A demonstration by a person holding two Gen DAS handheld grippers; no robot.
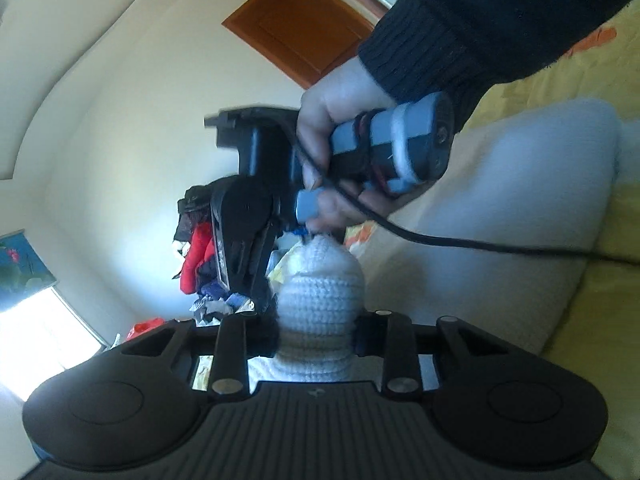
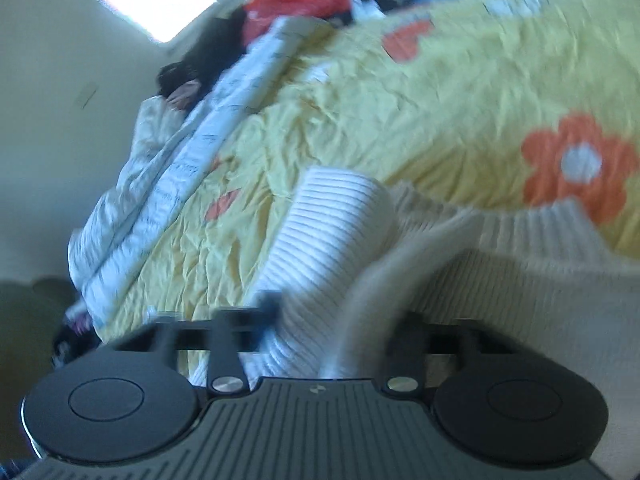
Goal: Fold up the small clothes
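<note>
Both grippers, left (image 1: 316,332) and right (image 2: 320,320), have jaws clamped on a white knit sweater (image 2: 332,216) over the yellow flowered bedspread (image 2: 460,92); cream walls (image 1: 132,128) behind.

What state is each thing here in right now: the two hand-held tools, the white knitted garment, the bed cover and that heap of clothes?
Left tool: shut on a bunched fold of the white knit.
Right tool: shut on the ribbed white knit.
White knitted garment: part lifted, the rest lying on the bed.
Yellow flowered bed cover: spread out, wrinkled.
Heap of clothes: unfolded, jumbled.
Right hand: gripping the tool's handle.
</note>
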